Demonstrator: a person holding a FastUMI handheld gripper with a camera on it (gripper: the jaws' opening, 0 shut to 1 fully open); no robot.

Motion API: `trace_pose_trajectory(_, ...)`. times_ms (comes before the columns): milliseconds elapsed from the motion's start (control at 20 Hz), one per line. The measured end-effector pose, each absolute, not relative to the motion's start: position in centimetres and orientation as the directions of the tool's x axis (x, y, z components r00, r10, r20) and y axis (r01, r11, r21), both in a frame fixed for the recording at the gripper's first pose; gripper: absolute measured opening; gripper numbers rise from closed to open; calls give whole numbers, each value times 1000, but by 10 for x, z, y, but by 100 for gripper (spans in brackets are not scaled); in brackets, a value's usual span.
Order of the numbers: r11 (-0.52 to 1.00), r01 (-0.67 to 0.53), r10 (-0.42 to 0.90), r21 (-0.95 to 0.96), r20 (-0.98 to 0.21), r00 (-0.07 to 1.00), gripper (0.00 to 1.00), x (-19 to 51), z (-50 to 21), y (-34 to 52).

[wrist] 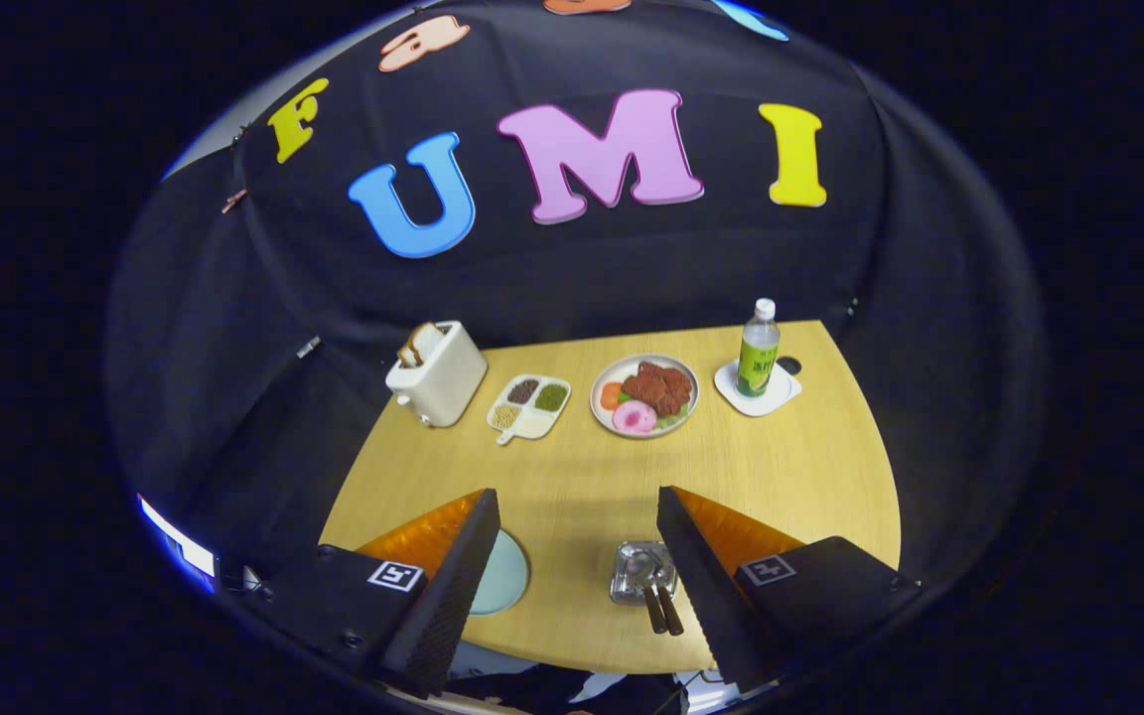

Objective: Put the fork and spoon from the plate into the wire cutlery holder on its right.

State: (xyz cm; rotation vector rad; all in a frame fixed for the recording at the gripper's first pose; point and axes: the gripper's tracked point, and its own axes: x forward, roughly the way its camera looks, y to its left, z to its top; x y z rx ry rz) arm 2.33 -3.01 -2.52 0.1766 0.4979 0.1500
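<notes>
While you're hovering up above the worktop, your jaws are spread wide open with nothing held between them. Looking down through the gap, the wire cutlery holder sits on the wood right beside your right finger, and the fork and spoon are already standing in it, two dark handles sticking out toward you side by side. Can't really tell which handle is which from up here.

Over by your left finger you can see the pale blue-green plate, partly hidden behind that finger. The part that shows looks bare. So the plate is on one side of the gap, the holder on the other, well apart from each other.

Further out, past the fingers, there's a row of stuff along the far side of the worktop: a cream toaster with a slice of bread poking out, then a small divided dish with dark, green and pale fillings, then a round plate of food with reddish-brown pieces and something pink, and at the far right a bottle with a green label and white cap standing upright on a white coaster. Black cloth behind all of it.
</notes>
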Motion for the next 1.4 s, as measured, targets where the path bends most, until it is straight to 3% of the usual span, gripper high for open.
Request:
trace_pose_trajectory(200, 978, -105, 149, 178, -254, 956, 99, 13, 32, -18)
trace_pose_trajectory(550, 989, -138, 139, 62, -9, 990, 99, -18, 88, 15)
trace_pose_trajectory(700, 987, -146, 144, 69, 32, 989, 99, -29, 89, 20)
trace_pose_trajectory(900, 991, -112, 112, 77, -2, 994, 99, -35, 66, 7)
trace_pose_trajectory(1200, 996, -43, 32, 84, 133, 991, 99, -53, 73, -20)
trace_pose_trajectory(1400, 997, 8, -20, 79, 146, 989, 99, -59, 58, -40)
